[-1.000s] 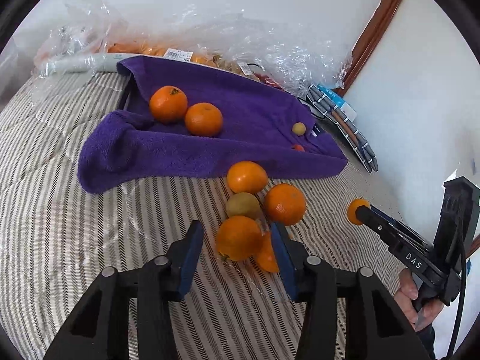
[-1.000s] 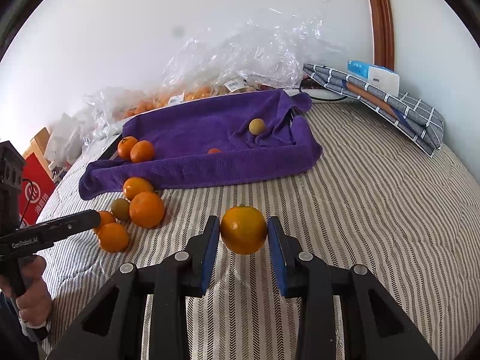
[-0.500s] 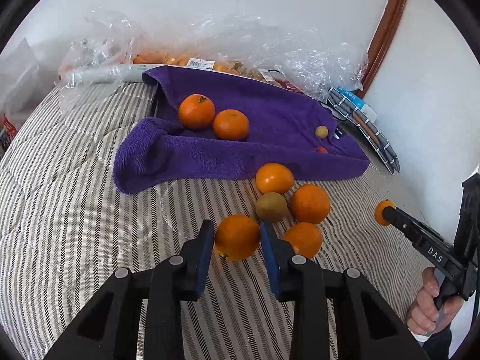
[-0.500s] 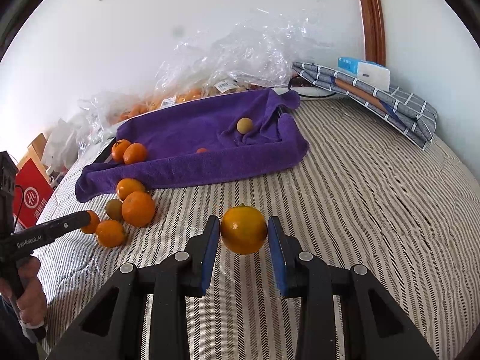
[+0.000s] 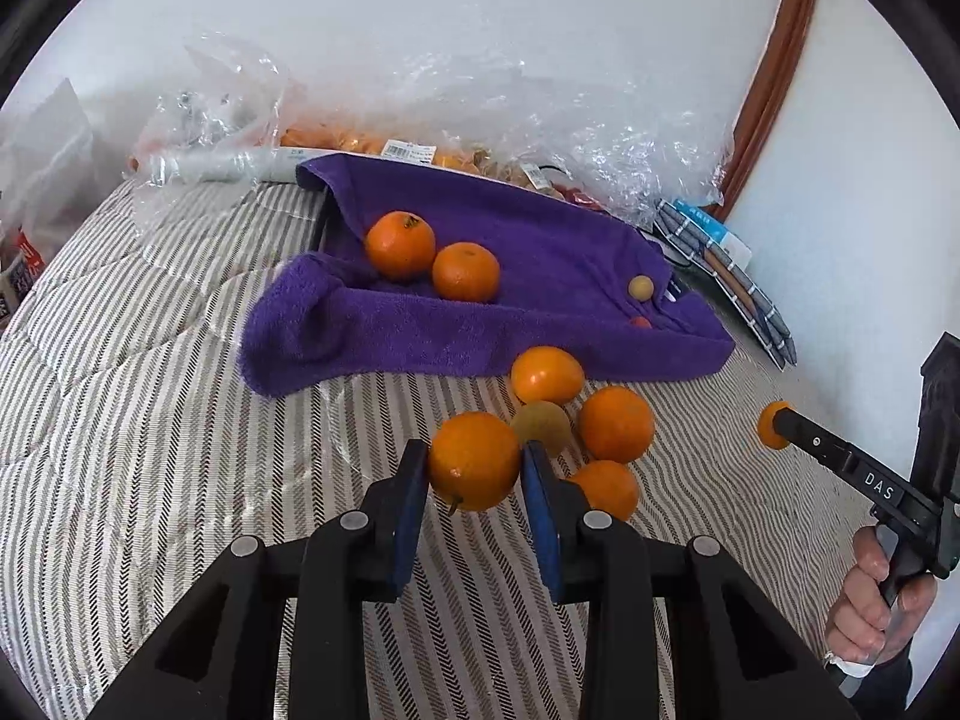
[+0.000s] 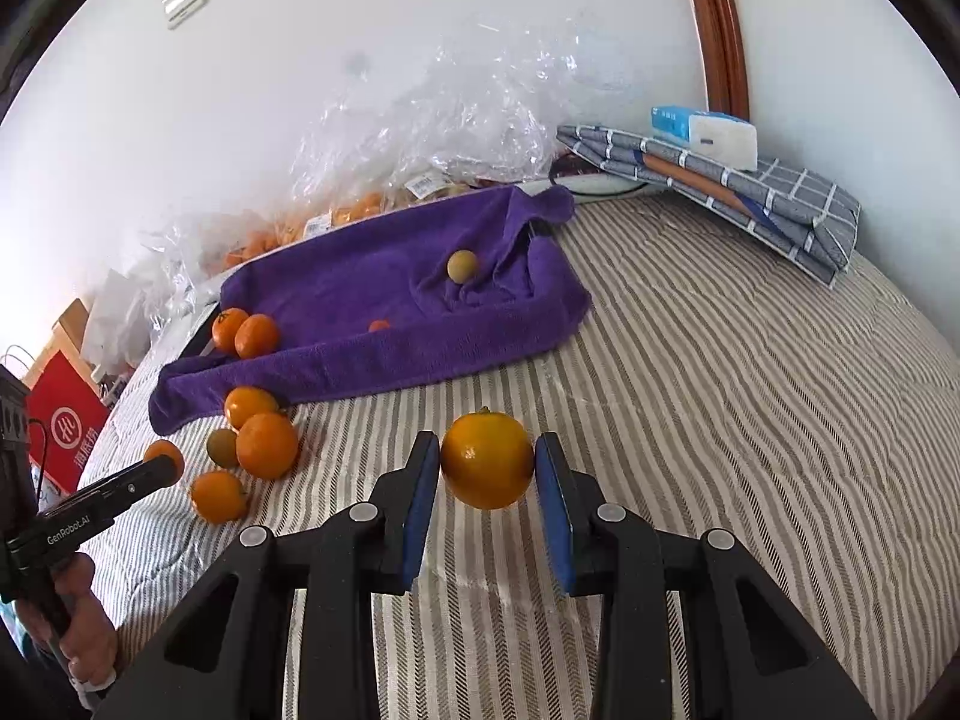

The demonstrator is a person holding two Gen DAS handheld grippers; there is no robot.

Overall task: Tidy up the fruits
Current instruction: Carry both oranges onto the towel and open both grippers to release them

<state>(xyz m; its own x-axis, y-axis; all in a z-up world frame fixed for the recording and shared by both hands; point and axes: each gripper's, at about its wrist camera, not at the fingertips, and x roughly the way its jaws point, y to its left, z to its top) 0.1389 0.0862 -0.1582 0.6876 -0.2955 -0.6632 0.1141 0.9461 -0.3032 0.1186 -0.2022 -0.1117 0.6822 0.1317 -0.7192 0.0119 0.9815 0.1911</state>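
While the striped bedcover (image 6: 750, 420) fills both views, a purple towel (image 5: 540, 276) lies bunched on it with two oranges (image 5: 401, 245) in its fold (plus a small yellowish fruit (image 5: 641, 287) further along). Left gripper (image 5: 474, 468) pinches an orange (image 5: 474, 459) just beside the loose cluster (image 5: 615, 423); right gripper (image 6: 487, 474) clamps a yellower orange (image 6: 487, 459) above bare stripes.
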